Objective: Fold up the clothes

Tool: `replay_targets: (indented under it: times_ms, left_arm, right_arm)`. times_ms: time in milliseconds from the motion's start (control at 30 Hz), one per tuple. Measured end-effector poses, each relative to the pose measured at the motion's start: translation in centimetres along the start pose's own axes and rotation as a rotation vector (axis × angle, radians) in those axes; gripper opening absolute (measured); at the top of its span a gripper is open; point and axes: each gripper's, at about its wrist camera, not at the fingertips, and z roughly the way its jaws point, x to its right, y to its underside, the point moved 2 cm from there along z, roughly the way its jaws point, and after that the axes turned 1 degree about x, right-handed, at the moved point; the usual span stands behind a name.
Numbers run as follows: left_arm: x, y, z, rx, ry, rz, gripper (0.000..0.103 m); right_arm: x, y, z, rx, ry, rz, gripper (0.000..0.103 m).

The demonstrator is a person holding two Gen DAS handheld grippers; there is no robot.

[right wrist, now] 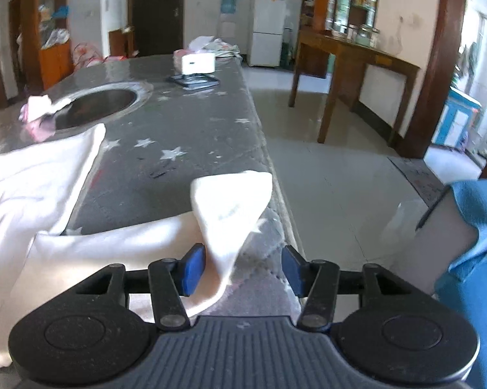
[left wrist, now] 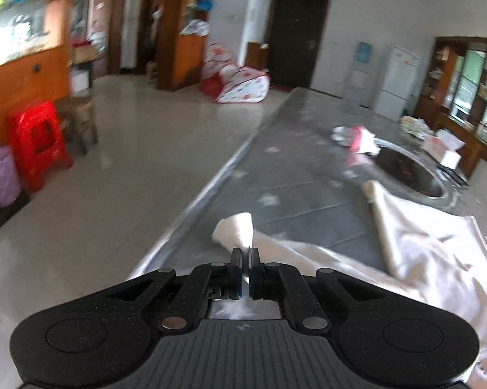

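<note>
A white garment [left wrist: 421,253] lies spread over the near end of the grey star-patterned table [left wrist: 308,178]. My left gripper [left wrist: 246,253] is shut on one corner of it, and the pinched cloth sticks up past the fingertips near the table's left edge. In the right wrist view, another corner of the garment [right wrist: 233,201] stands folded up between the jaws of my right gripper [right wrist: 241,259]. Those jaws stand apart, with the cloth leaning against the left blue pad [right wrist: 193,269] and well off the right one. This corner sits close to the table's right edge [right wrist: 275,194].
A round sunken basin [right wrist: 97,103] sits mid-table with a pink cloth [right wrist: 37,113] at its rim. Farther back are a white box [right wrist: 198,63] and a dark tray [right wrist: 194,81]. A red stool [left wrist: 37,142] stands on the floor at left. A person's blue sleeve [right wrist: 470,243] is at right.
</note>
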Motion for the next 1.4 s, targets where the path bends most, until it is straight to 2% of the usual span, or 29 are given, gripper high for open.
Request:
replay_targets:
  times_ms: [100,300,467,733,933,1067,1233,1400]
  left_arm:
    - [-1.5,0.5,0.0,-0.006,-0.047,-0.019,0.003]
    - [-4.6,1.5,0.1,-0.019,-0.096,-0.079,0.003]
    - [-5.9,1.6,0.0,-0.018,-0.12,-0.111,0.003]
    - [-6.5,1.4,0.2,-0.031,-0.137,-0.104,0.004]
    - [-7.4,1.1,0.1,-0.043,-0.175,-0.102,0.015]
    - [-7.7,0.8,-0.6,-0.023,-0.2,-0.111,0.015]
    - [-4.5,0.3,-2.2,-0.011,-0.025,-0.064,0.015]
    - [1.4,0.0,-2.5,-0.044,0.235,0.031,0.015]
  right_arm:
    - [1.3,0.7,-0.4,0.0,0.054,0.057,0.055]
    - [4.2,2.2,-1.9,-0.007,0.105,0.173,0.058]
    - [5.2,2.2,-3.3,0.018,0.132,0.188,0.058]
    - [2.1,0.8,-2.9,0.038,0.019,0.112,0.058]
    - [-2.1,0.5,-2.6,0.028,-0.083,-0.011,0.061]
    - [-3.8,0.3,-2.3,0.038,-0.105,-0.07,0.065]
    - [-4.7,0.7,-1.7,0.036,-0.125,-0.092,0.074]
    - [-4.8,1.3,-1.4,0.046,-0.121,-0.091,0.081]
